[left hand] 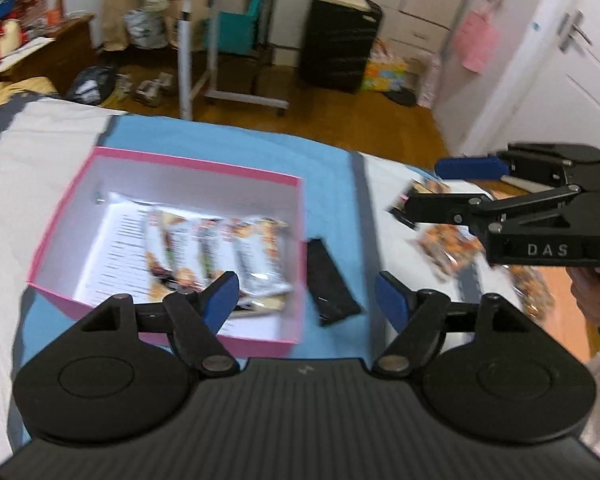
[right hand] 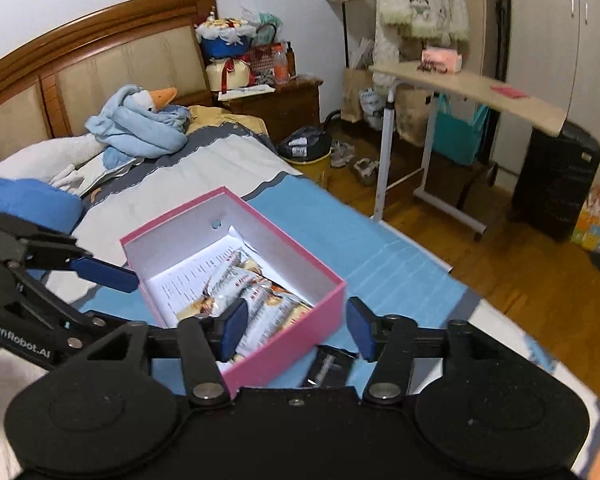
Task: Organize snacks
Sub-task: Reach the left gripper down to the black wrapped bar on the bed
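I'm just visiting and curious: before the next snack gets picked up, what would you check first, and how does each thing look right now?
1. Left hand-held gripper open and empty: ok.
2. Right hand-held gripper open and empty: ok.
3. Pink box open, with room beside the snack bars already inside: ok.
4. Black packet lies outside the box on the blue cloth, unobstructed: ok.
5. Loose orange snacks sharp enough to aim at: not ok, blurred.
6. Grippers apart from each other: ok in the left view.
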A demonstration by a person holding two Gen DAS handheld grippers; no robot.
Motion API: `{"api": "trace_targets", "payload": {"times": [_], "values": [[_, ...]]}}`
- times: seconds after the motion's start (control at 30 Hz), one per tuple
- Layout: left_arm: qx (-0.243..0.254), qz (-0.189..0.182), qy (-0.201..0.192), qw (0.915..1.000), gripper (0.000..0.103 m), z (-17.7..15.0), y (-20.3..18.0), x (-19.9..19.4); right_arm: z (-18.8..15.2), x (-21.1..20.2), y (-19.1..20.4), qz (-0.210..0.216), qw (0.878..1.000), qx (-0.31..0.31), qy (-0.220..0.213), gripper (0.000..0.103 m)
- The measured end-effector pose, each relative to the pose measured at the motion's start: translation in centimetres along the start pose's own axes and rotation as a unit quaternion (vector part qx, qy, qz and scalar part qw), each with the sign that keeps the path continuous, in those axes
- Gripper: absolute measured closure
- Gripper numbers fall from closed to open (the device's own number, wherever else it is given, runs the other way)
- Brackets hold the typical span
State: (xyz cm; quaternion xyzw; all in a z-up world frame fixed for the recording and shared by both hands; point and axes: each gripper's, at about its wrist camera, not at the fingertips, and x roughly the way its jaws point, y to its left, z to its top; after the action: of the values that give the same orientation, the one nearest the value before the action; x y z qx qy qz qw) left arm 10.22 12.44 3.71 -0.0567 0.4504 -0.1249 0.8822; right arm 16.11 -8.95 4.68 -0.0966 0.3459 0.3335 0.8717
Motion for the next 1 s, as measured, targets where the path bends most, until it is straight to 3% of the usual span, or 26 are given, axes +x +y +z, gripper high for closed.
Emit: {"api": "trace_targets", "payload": {"times": [0.23, 0.37, 0.43, 0.6, 0.77, 0.87, 1.0], "values": [[0.006, -0.028, 0.026, 0.9993, 0.027, -0.7, -5.0, 2.1, -4.3, -2.7, -2.4, -0.007, 0.998, -0.062, -0.019, 0.034], [0.001, -0.003, 0.016, 0.9999, 0.027, -2.8, -7.1, 4.0, -6.9, -2.0, -3.8, 0.007, 0.997, -0.070, -0.024, 0.026], [-0.010, -0.012, 0.023, 0.9996, 0.027, -3.6, -7.7, 5.3, -8.1, -0.9, -4.3, 0.009, 0.997, -0.075, -0.013, 0.025], [-0.051, -0.030, 0.035, 0.9976, 0.027, -5.2, -7.6, 8.4, -10.8, 1.1, -4.5, 0.021, 0.994, -0.105, 0.017, 0.024], [-0.057, -0.004, 0.054, 0.9969, 0.037, -6.0, -7.7, 12.3, -12.8, 3.9, -5.0, 0.014, 0.991, -0.132, 0.032, 0.024], [-0.069, 0.011, 0.044, 0.9966, 0.040, -6.2, -7.0, 13.8, -13.7, 5.4, -5.9, 0.020, 0.988, -0.140, 0.056, 0.025], [-0.099, 0.004, 0.042, 0.9942, 0.040, -6.3, -5.9, 15.6, -14.7, 6.8, -7.9, 0.036, 0.992, -0.101, 0.066, 0.024]]}}
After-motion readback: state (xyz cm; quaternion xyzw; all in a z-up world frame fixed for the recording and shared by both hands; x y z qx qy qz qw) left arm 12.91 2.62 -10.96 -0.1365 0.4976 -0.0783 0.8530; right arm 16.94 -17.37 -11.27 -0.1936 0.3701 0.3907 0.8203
